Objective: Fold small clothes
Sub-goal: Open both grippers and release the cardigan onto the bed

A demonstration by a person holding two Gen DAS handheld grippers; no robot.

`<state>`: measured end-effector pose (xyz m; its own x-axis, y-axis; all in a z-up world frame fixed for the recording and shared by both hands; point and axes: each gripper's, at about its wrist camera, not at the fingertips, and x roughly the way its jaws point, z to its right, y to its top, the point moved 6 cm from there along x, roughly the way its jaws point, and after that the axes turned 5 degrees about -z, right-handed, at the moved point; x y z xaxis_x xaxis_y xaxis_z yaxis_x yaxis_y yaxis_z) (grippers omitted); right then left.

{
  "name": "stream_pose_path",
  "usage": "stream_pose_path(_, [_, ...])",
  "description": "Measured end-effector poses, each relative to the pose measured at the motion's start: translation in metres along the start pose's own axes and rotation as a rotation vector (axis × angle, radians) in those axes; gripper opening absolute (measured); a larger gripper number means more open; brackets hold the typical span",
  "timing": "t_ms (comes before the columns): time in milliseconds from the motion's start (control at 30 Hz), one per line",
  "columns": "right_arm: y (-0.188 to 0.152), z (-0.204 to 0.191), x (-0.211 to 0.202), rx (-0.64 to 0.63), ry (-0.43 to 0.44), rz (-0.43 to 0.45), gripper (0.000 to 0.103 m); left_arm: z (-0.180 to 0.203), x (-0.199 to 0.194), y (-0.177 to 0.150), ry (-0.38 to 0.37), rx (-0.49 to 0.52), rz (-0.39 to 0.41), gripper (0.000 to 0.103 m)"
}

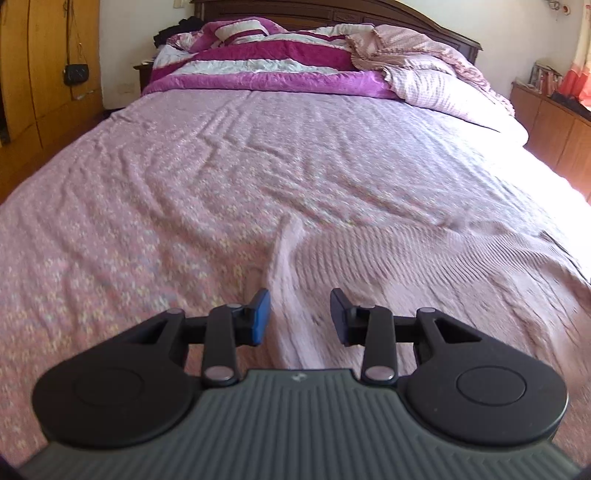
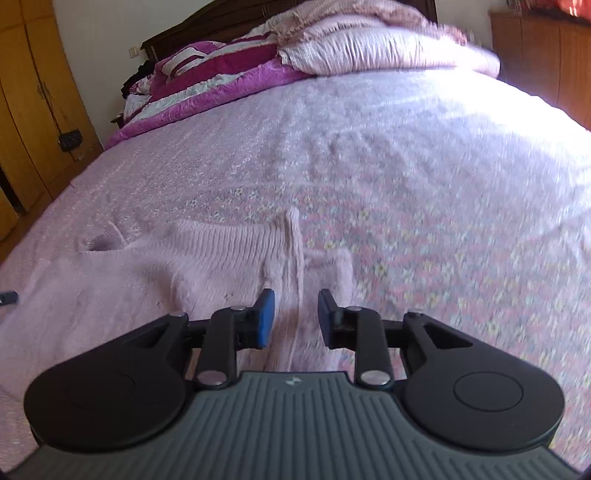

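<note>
While both claws sit spread and empty, left gripper [image 1: 300, 317] and right gripper [image 2: 292, 318] each straddle a raised ridge of the pink knit sweater [image 2: 155, 266] at the bed's near edge. Pinching only that ridge could bunch it, I reckon. Beyond: floral bedspread [image 1: 184, 177], rumpled magenta quilt [image 1: 258, 62], headboard [image 1: 424, 22].

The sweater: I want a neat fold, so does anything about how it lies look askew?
Yes. The pink knit sweater isn't flat on the bedspread: a raised fabric ridge runs lengthwise between the prongs of each open claw, so it's bunched there.
</note>
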<state>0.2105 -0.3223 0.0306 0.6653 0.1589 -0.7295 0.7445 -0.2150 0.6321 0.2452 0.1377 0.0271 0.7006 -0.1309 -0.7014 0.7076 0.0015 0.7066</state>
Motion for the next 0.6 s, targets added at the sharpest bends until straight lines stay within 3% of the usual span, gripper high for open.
stream_pose_path(100, [-0.009, 0.001, 0.002, 0.048, 0.068, -0.059, 0.032, 0.01, -0.009, -0.012, -0.018, 0.018, -0.004, 0.038])
stream_pose_path(233, [-0.014, 0.0, 0.01, 0.085, 0.088, -0.098, 0.03, 0.018, -0.016, -0.022, -0.026, 0.033, -0.015, 0.038])
stream_pose_path(267, [-0.014, 0.0, 0.008, 0.097, 0.095, -0.096, 0.015, 0.02, -0.018, -0.025, -0.027, 0.038, -0.017, 0.038])
stream_pose_path(300, [-0.012, -0.001, 0.005, 0.099, 0.113, -0.087, 0.008, 0.021, -0.019, -0.027, -0.029, 0.046, -0.016, 0.038])
stream_pose_path(333, [-0.01, -0.001, 0.0, 0.097, 0.115, -0.06, 0.007, 0.022, -0.02, -0.028, -0.026, 0.056, -0.016, 0.038])
stream_pose_path(467, [0.004, 0.002, -0.014, 0.012, -0.012, 0.037, 0.006, 0.022, -0.017, -0.033, 0.001, 0.087, -0.026, 0.038])
stream_pose_path(600, [0.003, 0.007, 0.01, -0.075, -0.087, -0.013, 0.006, 0.018, -0.01, -0.035, 0.003, 0.071, -0.035, 0.038])
